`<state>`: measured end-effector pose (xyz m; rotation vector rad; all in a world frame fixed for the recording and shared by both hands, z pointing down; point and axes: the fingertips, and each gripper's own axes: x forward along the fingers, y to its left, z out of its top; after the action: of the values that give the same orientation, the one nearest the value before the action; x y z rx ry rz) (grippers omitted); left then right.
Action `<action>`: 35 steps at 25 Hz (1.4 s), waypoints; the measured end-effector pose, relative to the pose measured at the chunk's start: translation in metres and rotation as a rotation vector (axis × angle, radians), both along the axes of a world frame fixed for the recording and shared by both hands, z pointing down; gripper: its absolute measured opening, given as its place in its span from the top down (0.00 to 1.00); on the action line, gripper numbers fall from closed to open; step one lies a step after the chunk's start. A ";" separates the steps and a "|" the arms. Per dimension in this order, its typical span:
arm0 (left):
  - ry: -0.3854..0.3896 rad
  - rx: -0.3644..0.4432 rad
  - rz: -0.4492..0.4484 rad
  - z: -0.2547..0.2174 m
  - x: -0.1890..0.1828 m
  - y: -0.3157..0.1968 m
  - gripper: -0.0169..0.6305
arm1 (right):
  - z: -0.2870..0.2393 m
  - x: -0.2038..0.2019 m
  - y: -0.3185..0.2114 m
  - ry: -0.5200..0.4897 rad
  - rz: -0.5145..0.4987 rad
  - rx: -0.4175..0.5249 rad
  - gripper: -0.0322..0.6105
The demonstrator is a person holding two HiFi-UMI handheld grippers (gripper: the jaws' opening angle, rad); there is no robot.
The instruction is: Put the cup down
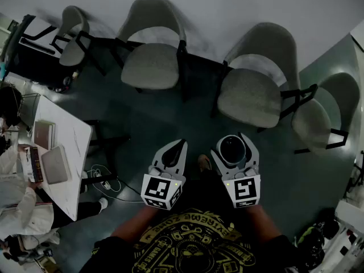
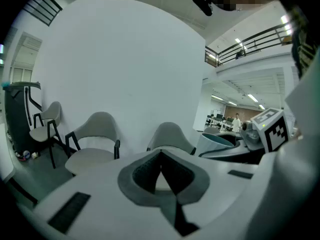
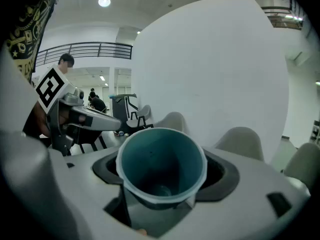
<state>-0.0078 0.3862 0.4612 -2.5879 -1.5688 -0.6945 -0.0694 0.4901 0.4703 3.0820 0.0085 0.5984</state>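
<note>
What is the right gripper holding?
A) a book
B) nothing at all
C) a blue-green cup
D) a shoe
C: the right gripper view shows the cup sitting upright between the jaws of the right gripper, its open mouth facing the camera and nothing visible inside it.

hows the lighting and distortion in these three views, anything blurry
Head view: dim, floor nearly black, chairs bowed by the wide lens. Left gripper view: brighter, ceiling lights glare at right, wall bulges, corners dark. Right gripper view: cup sharp up close, corners dark.
</note>
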 end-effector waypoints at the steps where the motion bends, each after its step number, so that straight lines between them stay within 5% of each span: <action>1: 0.000 -0.001 -0.002 -0.001 0.000 -0.002 0.98 | 0.000 0.000 -0.002 0.000 -0.002 -0.001 0.35; 35: 0.001 -0.012 -0.072 -0.003 -0.005 -0.018 0.98 | -0.010 0.002 -0.017 0.021 -0.071 -0.004 0.35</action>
<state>-0.0126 0.3685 0.4578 -2.6646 -1.4906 -0.6908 -0.0675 0.4734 0.4600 3.0697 -0.0986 0.5627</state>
